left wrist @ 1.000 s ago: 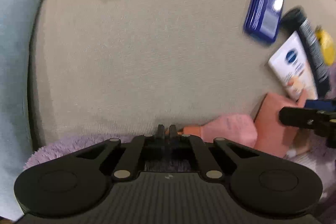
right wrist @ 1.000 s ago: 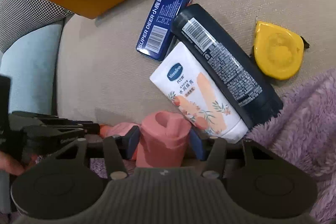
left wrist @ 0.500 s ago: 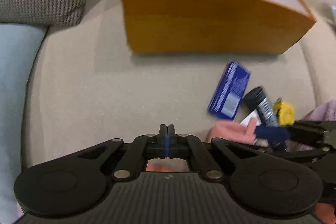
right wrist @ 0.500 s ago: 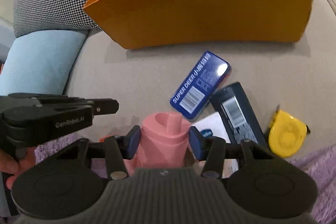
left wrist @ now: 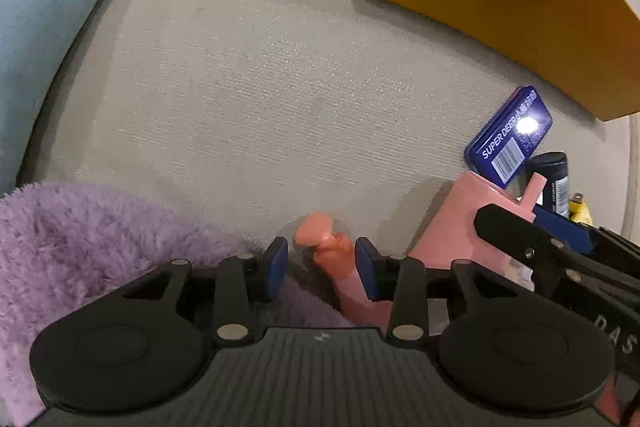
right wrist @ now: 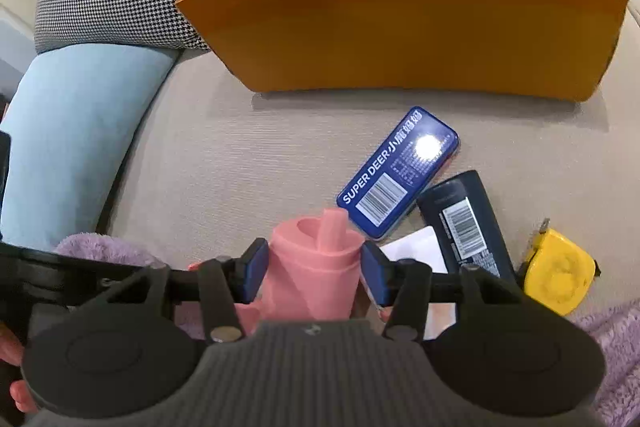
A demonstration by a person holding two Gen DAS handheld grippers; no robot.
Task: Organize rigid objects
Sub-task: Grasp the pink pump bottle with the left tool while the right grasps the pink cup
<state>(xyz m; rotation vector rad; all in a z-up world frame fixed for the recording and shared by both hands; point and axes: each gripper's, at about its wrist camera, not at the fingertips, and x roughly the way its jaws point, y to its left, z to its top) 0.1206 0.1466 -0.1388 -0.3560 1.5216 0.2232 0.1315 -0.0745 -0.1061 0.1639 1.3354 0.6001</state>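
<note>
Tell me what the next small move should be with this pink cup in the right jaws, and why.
Probably carry the pink cup forward and up toward the orange box. The right gripper has its jaws closed on the cup's sides, and the box stands open just beyond the blue tin. The left gripper is opening around the cup's pink handle, so it seems to be letting go.

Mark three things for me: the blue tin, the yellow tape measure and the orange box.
blue tin (right wrist: 398,173): right wrist view, middle of its printed face.
yellow tape measure (right wrist: 558,277): right wrist view, centre of its round side.
orange box (right wrist: 404,27): right wrist view, middle of its front wall.
</note>
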